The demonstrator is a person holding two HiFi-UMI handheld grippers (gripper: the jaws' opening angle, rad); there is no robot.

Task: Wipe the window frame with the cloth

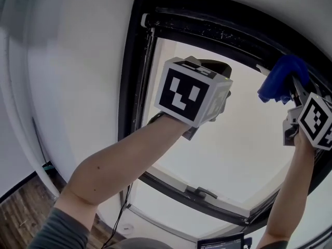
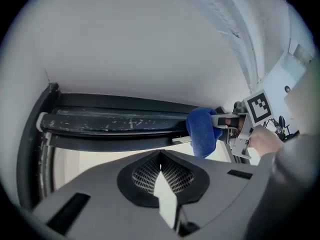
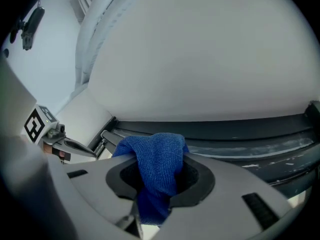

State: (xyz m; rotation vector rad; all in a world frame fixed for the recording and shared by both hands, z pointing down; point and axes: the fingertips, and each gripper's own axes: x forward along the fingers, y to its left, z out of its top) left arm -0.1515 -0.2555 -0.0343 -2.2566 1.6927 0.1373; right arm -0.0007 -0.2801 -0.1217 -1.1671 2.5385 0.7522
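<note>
1. Right tool (image 3: 155,186) pinches the bunched blue cloth (image 3: 159,156) (a fold bulges above the jaws) at the top rail of the black window frame (image 1: 132,77).
2. Left tool (image 2: 160,156), jaws pressed together on nothing, faces the same rail.

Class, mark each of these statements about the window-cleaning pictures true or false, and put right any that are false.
1. The cloth is blue. True.
2. The left gripper holds the cloth. False: the right gripper has its jaws shut on the cloth, and the left jaws are together on nothing.
3. The window frame is white. False: it is black, and the wall around it is white.
4. The cloth is up by the frame's top rail. True.
</note>
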